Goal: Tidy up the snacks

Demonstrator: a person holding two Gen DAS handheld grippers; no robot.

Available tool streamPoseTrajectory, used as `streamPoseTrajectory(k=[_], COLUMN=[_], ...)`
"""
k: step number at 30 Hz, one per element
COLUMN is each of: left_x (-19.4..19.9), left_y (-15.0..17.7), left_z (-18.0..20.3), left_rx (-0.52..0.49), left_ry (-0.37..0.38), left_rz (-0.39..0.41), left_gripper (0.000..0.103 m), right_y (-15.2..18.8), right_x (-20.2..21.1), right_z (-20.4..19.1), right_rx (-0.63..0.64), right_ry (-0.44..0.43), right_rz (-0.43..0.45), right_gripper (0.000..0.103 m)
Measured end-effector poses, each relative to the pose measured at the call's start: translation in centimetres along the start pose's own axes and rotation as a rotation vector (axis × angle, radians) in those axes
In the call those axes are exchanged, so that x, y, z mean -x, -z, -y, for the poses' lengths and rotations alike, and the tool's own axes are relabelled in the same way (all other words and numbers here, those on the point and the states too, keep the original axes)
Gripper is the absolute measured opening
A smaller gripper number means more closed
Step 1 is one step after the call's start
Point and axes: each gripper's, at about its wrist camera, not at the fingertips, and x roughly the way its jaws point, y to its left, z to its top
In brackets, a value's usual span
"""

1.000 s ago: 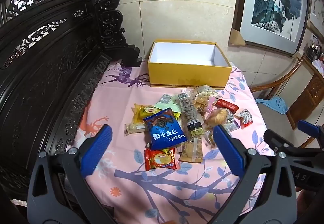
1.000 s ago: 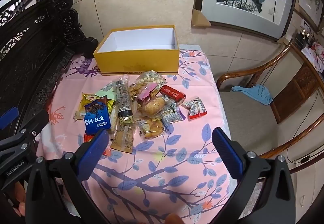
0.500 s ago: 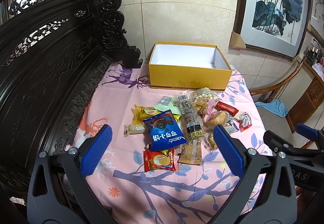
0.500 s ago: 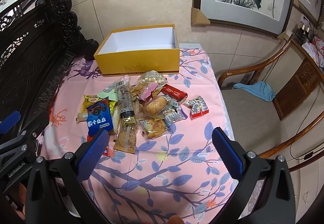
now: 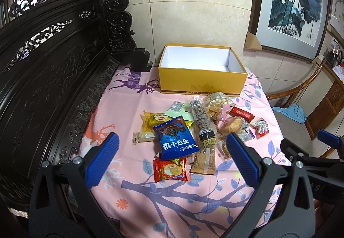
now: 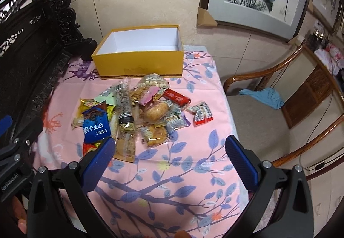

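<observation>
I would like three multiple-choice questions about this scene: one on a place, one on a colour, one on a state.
1. Where is the box relative to the snack pile?
A. behind it
B. on top of it
C. under the table

2. What colour is the box outside?
A. green
B. yellow
C. black

3. How is the left hand-held gripper?
A. shut on a snack
B. open
C. not in view

Answers:
1. A, it stands beyond the pile, nearer the wall.
2. B, its walls are yellow.
3. B, its fingers are wide apart, holding nothing.

The blue snack bag [image 6: 95,127] and right fingers [image 6: 97,159] hide most of the red packet [image 6: 89,147].
</observation>
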Motion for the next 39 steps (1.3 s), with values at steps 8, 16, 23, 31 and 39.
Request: streamPoseTrajectory(k=[8,16,23,31,39], left_x=[-0.1,-0.2,-0.3,-0.4,-0.8], left_y=[-0.2,-0.2,-0.3,-0.4,-0.4], left_z=[0.0,-0.2,-0.4,-0.7,-1.0], left_rx=[0.001,0.005,0.006,0.011,0.016], left_ry=[0.006,0.004,-0.001,-0.004,-0.01], left_rz=[-0.003,-0.001,-0.002,0.001,-0.004], left_gripper=[0.101,0.101,0.101,0.101,0.101], right_y=[0.0,0.1,0.2,0.4,0.2], right_x=[-0.1,-0.5,-1.0,-0.4,-1.5], right_z=[-0.2,0.2,0.0,-0.2,-1.1], right_rx=[-0.003,-0.037,-0.032,0.026,0.124], right_ry=[0.024,-0.09,-0.121,-0.052,0.109], right_rz=[0.016,-0.013,-0.038,0.11,0.044], right_gripper=[0.102,0.102,0.102,0.102,0.102])
